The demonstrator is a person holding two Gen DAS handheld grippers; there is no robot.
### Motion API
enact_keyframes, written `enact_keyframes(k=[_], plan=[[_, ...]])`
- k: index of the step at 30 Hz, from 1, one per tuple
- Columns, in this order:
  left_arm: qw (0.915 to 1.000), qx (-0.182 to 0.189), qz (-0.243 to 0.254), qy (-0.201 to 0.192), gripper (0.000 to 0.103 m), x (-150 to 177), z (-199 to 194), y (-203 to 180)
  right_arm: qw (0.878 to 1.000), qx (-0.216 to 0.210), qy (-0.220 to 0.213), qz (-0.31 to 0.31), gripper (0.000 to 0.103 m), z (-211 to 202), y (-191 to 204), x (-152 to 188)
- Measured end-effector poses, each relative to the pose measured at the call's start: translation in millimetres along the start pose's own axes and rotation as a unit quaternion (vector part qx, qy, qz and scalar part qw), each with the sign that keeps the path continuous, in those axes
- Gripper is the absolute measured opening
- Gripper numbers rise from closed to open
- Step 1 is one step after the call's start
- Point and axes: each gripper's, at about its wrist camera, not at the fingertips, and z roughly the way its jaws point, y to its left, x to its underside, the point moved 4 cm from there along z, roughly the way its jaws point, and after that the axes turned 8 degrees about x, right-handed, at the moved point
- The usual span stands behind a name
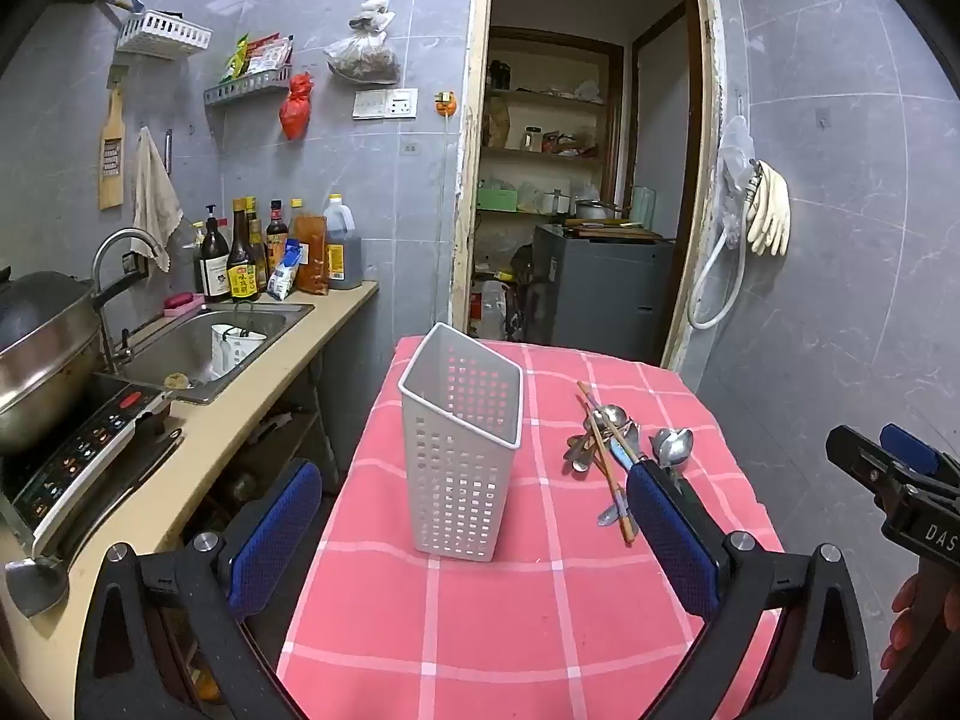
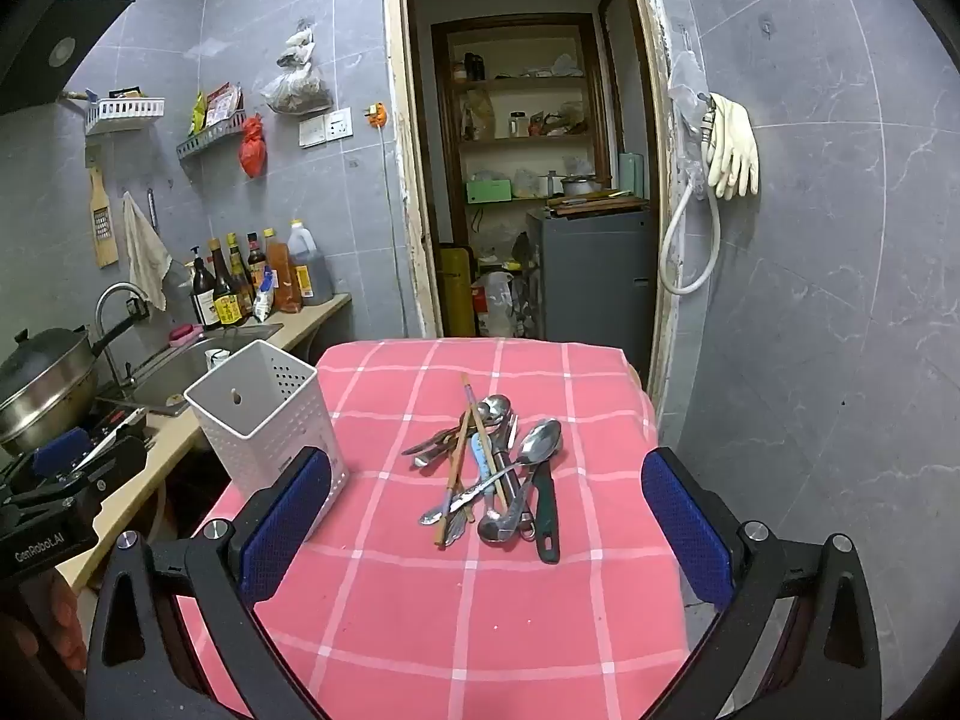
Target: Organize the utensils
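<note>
A white perforated utensil holder (image 1: 461, 450) stands upright and empty on the pink checked tablecloth (image 1: 510, 630); it also shows in the right wrist view (image 2: 264, 414). A pile of spoons, chopsticks and other utensils (image 2: 489, 468) lies to its right, also seen in the left wrist view (image 1: 618, 450). My left gripper (image 1: 474, 534) is open and empty, just in front of the holder. My right gripper (image 2: 486, 531) is open and empty, hovering before the pile. Each gripper shows at the edge of the other's view: the right one (image 1: 888, 468) and the left one (image 2: 66, 468).
A counter (image 1: 252, 408) on the left carries a sink (image 1: 204, 342), sauce bottles (image 1: 264, 252), a wok (image 1: 42, 354) and an induction cooker (image 1: 78, 456). An open doorway (image 1: 588, 180) lies behind the table. The table's right edge (image 2: 660, 450) drops near a grey wall.
</note>
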Motion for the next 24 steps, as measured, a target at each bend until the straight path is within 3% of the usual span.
enact_keyframes(k=[24], plan=[[1.0000,0.000,0.000,0.000,0.102,0.0,0.0,0.0,1.000,-0.002,0.004,-0.001,0.102,-4.8,4.4,2.2]])
